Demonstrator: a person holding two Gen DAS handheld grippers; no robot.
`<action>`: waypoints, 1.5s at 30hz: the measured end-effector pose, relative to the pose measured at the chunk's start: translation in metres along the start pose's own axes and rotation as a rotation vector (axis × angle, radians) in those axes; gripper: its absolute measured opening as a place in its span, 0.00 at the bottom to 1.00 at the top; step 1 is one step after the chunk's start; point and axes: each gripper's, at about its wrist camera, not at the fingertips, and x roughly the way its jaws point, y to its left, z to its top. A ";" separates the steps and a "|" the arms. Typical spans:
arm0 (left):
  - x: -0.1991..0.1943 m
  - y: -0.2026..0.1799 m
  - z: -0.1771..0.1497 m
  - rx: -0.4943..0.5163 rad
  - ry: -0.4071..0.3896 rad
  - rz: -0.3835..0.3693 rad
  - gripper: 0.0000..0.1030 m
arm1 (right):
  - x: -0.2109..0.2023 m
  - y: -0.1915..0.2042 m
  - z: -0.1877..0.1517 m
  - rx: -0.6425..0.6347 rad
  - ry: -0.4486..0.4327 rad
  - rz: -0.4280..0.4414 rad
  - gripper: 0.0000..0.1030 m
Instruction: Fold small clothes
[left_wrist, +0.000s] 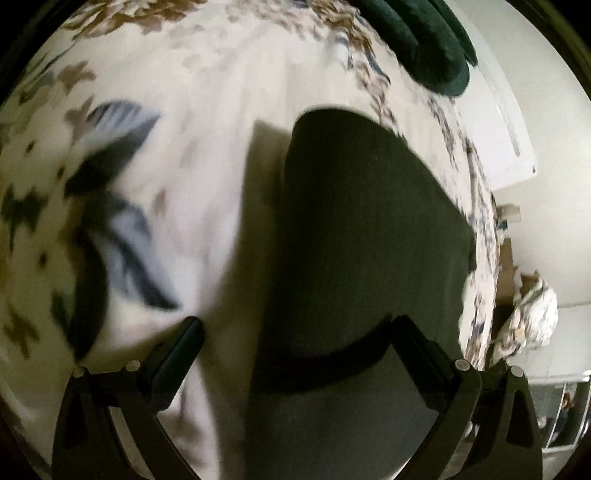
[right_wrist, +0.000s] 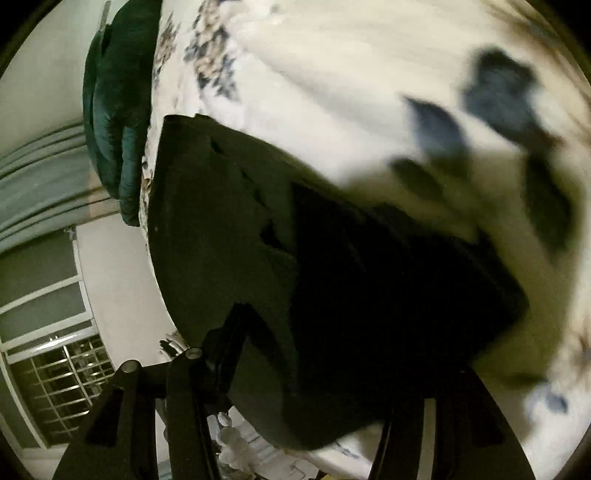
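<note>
A dark grey garment (left_wrist: 369, 229) lies on a white floral bedspread (left_wrist: 207, 122). In the left wrist view my left gripper (left_wrist: 295, 325) is open, its jaws wide apart just above the garment's near edge, nothing between them. In the right wrist view the same dark garment (right_wrist: 229, 229) fills the middle, with a darker folded part (right_wrist: 388, 277) on the right. My right gripper (right_wrist: 332, 332) hovers over it; the left finger (right_wrist: 229, 332) shows, the right one is lost against the dark cloth. Both views are motion-blurred.
A dark green quilted cover (left_wrist: 424, 40) lies at the far edge of the bed; it also shows in the right wrist view (right_wrist: 118, 122). Beyond the bed edge are a wall, a curtain (right_wrist: 40, 177) and a barred window (right_wrist: 62, 376).
</note>
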 end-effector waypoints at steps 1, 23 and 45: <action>0.003 -0.001 0.004 -0.010 -0.016 -0.007 1.00 | 0.002 0.001 0.001 -0.008 0.002 -0.004 0.55; -0.020 -0.108 0.045 0.311 -0.051 0.150 0.24 | -0.034 0.074 -0.002 -0.150 -0.136 -0.046 0.21; 0.136 -0.360 0.150 0.755 0.042 0.082 0.25 | -0.165 0.110 0.156 -0.051 -0.548 -0.016 0.21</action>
